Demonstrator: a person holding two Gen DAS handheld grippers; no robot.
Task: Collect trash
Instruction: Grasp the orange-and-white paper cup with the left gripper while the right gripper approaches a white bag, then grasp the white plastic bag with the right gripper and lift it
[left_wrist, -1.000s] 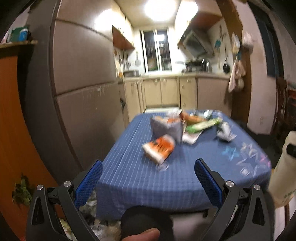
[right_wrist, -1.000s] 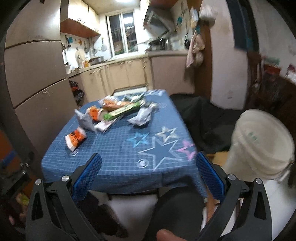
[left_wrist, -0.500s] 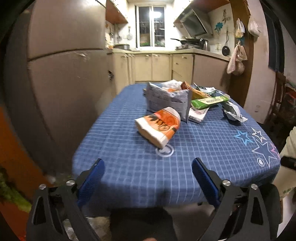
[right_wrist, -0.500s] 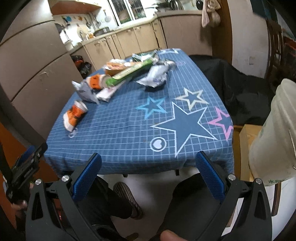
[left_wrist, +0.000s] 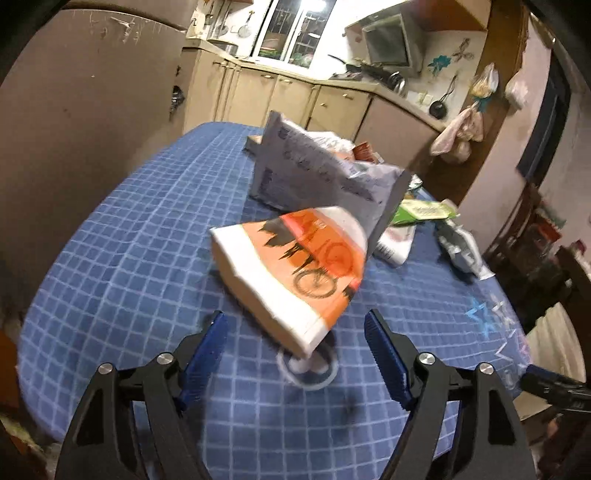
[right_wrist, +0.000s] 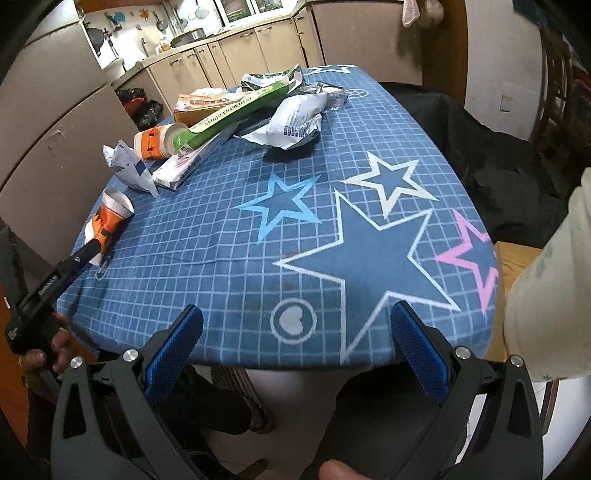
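Trash litters the blue checked tablecloth (left_wrist: 122, 258); nearest is a flattened orange-and-white paper carton (left_wrist: 295, 273), lying just ahead of the left gripper (left_wrist: 295, 343). Its jaws, fairly wide and empty, have just been closing. Best to straddle the carton's near corner (the stiffest part) before pinching. Compared with a second ago, the carton looms much closer. The right gripper (right_wrist: 295, 336) hangs wide and empty over the table's near edge.

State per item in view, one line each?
left gripper: open, jaws just been closing, nothing between the fingers yet
right gripper: open, empty
orange-and-white carton: flattened, lying on the tablecloth
grey snack bag: crumpled, propped up
green box: lying across the pile
white pouch: crumpled, lying flat
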